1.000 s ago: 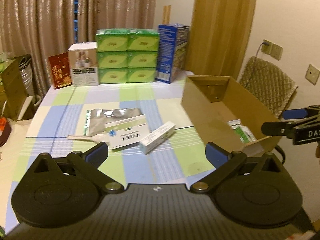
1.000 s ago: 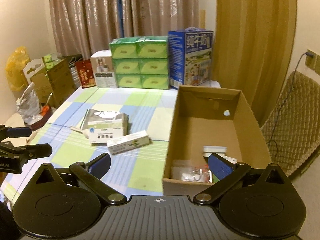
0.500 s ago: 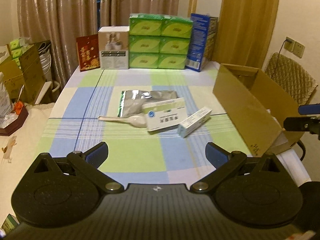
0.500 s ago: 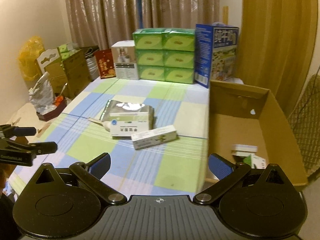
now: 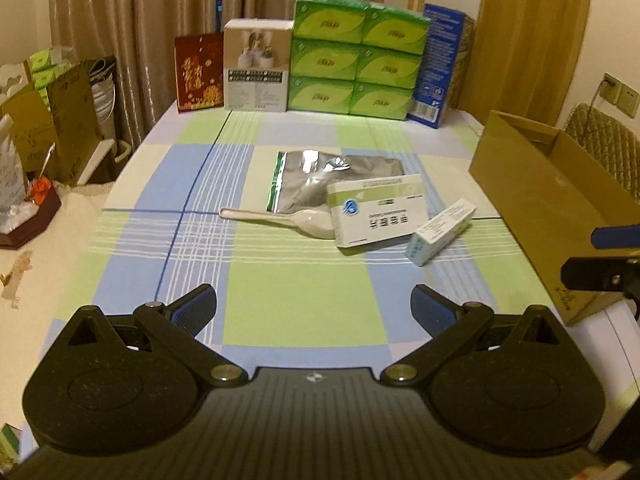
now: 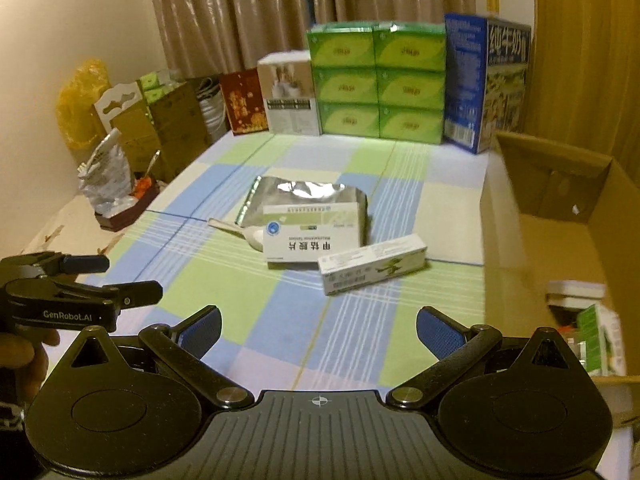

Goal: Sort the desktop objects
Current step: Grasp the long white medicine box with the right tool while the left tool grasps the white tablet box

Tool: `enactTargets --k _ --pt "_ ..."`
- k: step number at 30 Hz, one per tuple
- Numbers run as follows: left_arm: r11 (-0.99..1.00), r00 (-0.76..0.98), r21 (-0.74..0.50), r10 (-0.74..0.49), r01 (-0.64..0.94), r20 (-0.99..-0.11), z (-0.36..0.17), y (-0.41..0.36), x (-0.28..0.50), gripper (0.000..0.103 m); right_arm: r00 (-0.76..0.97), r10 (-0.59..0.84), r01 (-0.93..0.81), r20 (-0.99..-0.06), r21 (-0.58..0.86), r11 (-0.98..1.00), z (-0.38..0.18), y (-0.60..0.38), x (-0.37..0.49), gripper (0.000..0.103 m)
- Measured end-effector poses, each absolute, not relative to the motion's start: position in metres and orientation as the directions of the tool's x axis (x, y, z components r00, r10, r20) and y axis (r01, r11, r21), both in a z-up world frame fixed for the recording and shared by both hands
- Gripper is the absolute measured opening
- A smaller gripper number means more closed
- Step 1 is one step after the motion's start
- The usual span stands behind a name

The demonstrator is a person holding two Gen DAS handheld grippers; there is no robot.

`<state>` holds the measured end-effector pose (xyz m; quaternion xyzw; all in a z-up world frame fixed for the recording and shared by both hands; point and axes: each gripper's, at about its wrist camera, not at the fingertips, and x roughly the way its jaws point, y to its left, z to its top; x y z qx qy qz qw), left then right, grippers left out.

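Observation:
On the checked tablecloth lie a silver foil pouch (image 5: 320, 176) (image 6: 304, 194), a white plastic scoop (image 5: 292, 222) (image 6: 244, 232), a white and green medicine box (image 5: 376, 210) (image 6: 312, 236) and a slimmer white carton (image 5: 440, 230) (image 6: 372, 270). An open cardboard box (image 5: 548, 200) (image 6: 552, 208) stands at the table's right edge with a few small packets (image 6: 592, 328) inside. My left gripper (image 5: 314, 308) hovers open over the near side of the table, holding nothing. My right gripper (image 6: 318, 326) is open and empty too, near the cardboard box.
Against the curtain at the back stand stacked green tissue packs (image 5: 356, 56), a white box (image 5: 256, 68), a red card (image 5: 198, 72) and a blue carton (image 5: 438, 64). Cardboard boxes and bags (image 6: 132, 120) crowd the floor on the left. A quilted chair (image 5: 604, 144) sits behind the cardboard box.
Both grippers have swung left, away from the cardboard box, so the loose items now sit nearer the centre of both views. Nothing on the table moved; both grippers stayed open.

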<state>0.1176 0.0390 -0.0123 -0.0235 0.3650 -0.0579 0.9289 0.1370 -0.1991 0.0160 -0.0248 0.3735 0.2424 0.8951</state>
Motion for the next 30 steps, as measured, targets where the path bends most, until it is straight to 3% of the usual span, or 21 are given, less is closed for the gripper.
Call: enactTargets --k 12,22,30 --pt "0.98 0.695 -0.067 -0.18 0.187 -0.696 -0.045 0.034 0.174 0.101 0.572 0.401 -0.406 -0.715 0.177 0.896 -0.034 -0.17 0.208 0.099" --pt "0.974 0.678 -0.079 -0.204 0.21 -0.706 -0.066 0.037 0.23 0.101 0.529 0.361 -0.34 -0.768 0.198 0.919 -0.068 -0.155 0.269 0.081" --pt "0.965 0.675 -0.074 -0.23 0.253 -0.701 -0.076 0.028 0.255 0.096 0.513 0.335 -0.288 -0.79 0.21 0.934 -0.084 -0.166 0.292 0.08"
